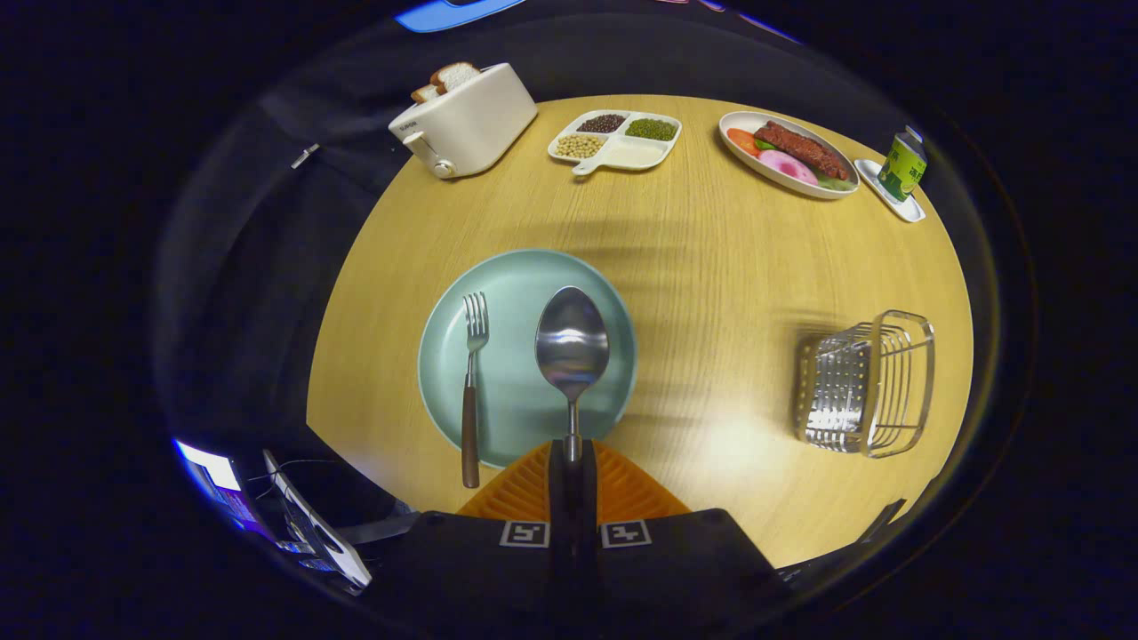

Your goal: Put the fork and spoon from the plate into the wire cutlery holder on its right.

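Observation:
My gripper [572, 458] is shut on the handle of a steel spoon [572, 342], whose bowl points forward and hangs above the pale green plate [524, 413]. A fork [471, 382] with a brown handle lies on the left part of that plate, tines away from me, its handle reaching over the near rim. The wire cutlery holder [867, 382] stands on the wooden table to the right of the plate, well off to the right of my fingers.
At the far side of the round table [711, 267] stand a white toaster [467, 120] with bread, a divided tray of beans [615, 140], an oval dish of food [787, 153] and a green carton [901, 167] on a small tray.

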Motion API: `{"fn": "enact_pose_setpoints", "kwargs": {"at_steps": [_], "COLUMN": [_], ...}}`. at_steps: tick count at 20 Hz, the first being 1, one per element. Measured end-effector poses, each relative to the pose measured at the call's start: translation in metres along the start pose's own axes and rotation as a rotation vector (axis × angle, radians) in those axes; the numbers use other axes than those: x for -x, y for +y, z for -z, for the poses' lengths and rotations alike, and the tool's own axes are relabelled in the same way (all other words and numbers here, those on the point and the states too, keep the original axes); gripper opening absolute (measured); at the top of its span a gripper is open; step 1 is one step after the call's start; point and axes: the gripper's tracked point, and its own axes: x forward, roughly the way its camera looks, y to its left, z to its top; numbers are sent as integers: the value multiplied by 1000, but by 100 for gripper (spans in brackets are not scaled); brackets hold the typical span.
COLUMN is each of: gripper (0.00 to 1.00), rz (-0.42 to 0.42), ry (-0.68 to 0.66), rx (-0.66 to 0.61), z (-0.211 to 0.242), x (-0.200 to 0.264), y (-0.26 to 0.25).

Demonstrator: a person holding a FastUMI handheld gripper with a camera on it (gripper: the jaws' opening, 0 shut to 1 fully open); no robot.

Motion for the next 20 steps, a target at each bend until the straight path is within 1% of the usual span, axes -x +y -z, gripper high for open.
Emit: {"fn": "enact_pose_setpoints", "kwargs": {"at_steps": [2, 5, 7, 10, 15, 18, 20], "gripper": [6, 6, 6, 6, 7, 6, 6], "rz": [-2, 25, 50, 83, 82, 64, 43], "ry": [8, 32, 60, 112, 237, 335, 353], "rx": [3, 33, 47, 50, 60, 4, -16], "z": [2, 6, 9, 7, 16, 22, 17], "x": [24, 57, 70, 77, 73, 64, 61], "y": [-22, -71, -106, -150, -184, -186, -181]}}
